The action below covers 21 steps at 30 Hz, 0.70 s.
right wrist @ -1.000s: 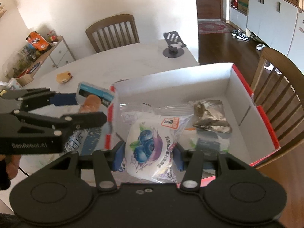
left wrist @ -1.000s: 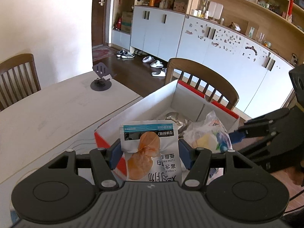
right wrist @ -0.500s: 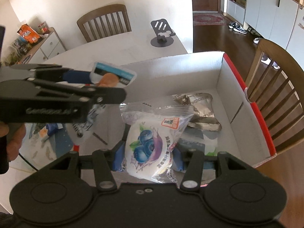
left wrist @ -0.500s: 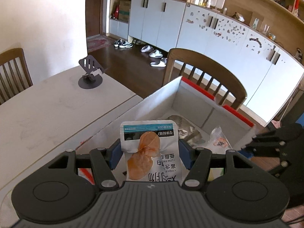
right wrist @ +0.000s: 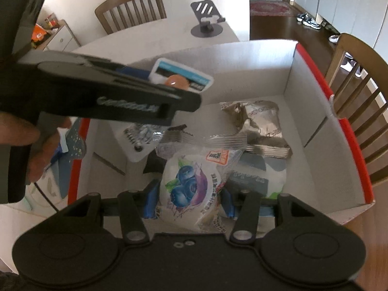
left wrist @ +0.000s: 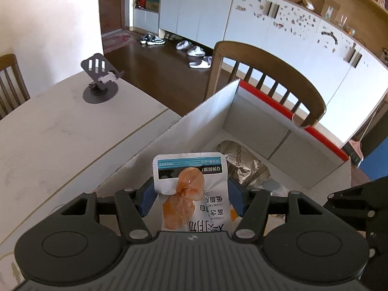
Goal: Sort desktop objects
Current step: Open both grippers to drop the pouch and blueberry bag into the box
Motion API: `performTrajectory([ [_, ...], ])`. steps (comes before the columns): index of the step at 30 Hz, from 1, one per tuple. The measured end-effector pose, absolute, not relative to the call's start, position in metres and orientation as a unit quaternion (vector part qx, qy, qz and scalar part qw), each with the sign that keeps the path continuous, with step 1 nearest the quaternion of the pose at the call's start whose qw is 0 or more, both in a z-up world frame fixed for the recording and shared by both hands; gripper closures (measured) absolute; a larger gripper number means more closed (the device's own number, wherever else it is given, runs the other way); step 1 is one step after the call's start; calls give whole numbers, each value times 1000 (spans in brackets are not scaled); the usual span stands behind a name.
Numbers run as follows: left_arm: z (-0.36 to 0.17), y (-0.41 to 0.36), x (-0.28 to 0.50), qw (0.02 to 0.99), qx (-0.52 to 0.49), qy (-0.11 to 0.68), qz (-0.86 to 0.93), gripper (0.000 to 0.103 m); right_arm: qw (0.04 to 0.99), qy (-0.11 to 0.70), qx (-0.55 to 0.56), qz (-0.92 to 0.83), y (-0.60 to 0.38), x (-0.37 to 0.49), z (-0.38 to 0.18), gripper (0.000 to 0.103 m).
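White tabletop carries my box; its contents overlap, partly hidden. Left gripper jaws clamp a chicken pouch; right gripper jaws clamp a blueberry packet.

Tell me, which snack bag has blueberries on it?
The white plastic packet with purple blueberries, pinched in the right gripper above the white cardboard box. The left gripper holds a white packet showing orange meat; the crinkled silver packet lies in the box.

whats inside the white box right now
Loose in the white box: a crinkled silver packet, a dark-labelled pouch and a small white packet. The blueberry bun pack in the right tool hides whatever lies under it.
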<state>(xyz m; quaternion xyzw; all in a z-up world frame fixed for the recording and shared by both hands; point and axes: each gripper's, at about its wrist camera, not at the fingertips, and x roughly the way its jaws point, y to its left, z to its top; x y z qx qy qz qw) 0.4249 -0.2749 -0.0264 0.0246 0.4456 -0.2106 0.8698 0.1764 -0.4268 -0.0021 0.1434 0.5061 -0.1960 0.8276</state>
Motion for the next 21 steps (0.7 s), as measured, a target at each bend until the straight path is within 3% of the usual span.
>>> performTrajectory([
  [19, -50, -283, 436, 850, 51, 476, -220, 40, 816, 525, 155, -184, -435, 191, -20, 47],
  [21, -48, -281, 435, 849, 45, 477, -223, 36, 818, 523, 157, -182, -434, 190, -18, 41],
])
